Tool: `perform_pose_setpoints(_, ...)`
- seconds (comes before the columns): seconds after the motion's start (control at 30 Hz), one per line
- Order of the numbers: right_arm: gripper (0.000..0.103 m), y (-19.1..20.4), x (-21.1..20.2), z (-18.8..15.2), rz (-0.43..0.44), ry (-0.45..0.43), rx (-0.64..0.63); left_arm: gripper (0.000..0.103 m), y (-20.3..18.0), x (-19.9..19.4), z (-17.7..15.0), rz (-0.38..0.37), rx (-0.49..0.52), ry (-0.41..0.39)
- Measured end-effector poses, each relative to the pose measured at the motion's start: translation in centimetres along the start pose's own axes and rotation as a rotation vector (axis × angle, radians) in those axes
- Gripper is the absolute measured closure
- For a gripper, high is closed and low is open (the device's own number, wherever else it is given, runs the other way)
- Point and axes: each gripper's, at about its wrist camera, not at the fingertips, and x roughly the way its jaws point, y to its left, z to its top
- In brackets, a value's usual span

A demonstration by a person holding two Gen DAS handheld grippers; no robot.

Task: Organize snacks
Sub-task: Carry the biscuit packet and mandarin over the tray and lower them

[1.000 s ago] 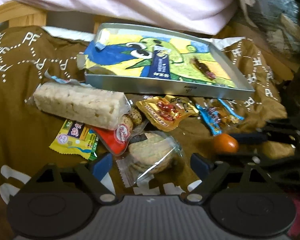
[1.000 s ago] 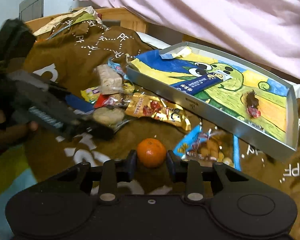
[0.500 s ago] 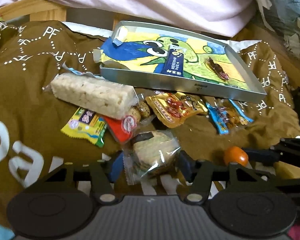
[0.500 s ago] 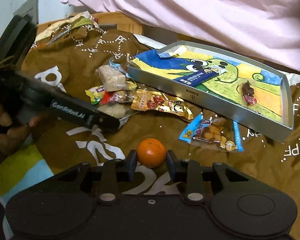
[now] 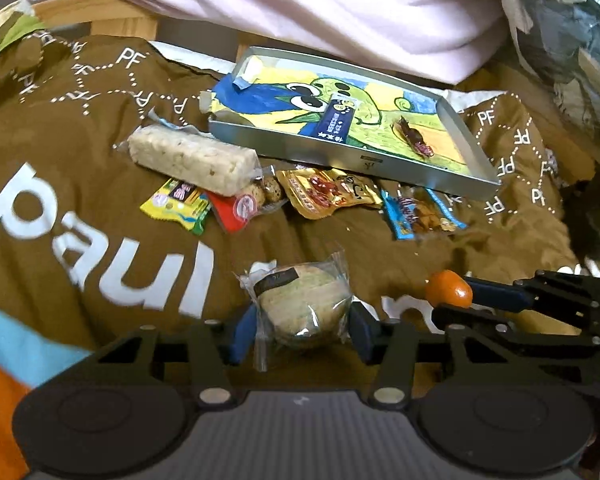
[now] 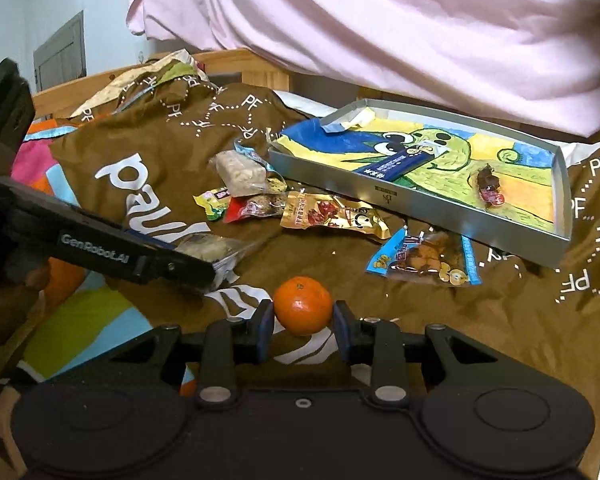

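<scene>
Brown printed bedspread (image 5: 100, 184) carries scattered snacks before a metal tray (image 5: 340, 152). Left hand-held gripper (image 5: 302, 330) clamps a wrapped round cake (image 5: 304, 304), raised off the cloth. Right hand-held gripper (image 6: 303, 326) pinches a mandarin orange (image 6: 303, 305) between its pads.

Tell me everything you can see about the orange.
The orange is small, round and glossy, bright orange, with a tiny dark stem mark on top. It looks whole and unpeeled. It sits between the fingers of the right gripper, which close on its two sides, above the brown cloth. The tray lies beyond it, apart.
</scene>
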Motion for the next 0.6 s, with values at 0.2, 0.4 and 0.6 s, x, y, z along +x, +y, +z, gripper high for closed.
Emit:
perform_pose_setpoints(0.2,0.069,-0.2,-1.7,-0.1,-0.010,-0.031,0.023,0.049,-0.7,-1.6,-0.6,-0.057,-0.022,-0.027)
perform_pose_setpoints(0.4,0.069,-1.1,-2.7,0.8,-0.029,-0.066,0.013,0.049,-2.0,-2.0,0.2,-0.132,0.006,-0.091)
perform_pose_setpoints(0.6,0.069,-3.5,-3.5,3.1,-0.065,-0.114,-0.005,0.049,-3.6,-1.7,4.3,-0.149,0.034,-0.174)
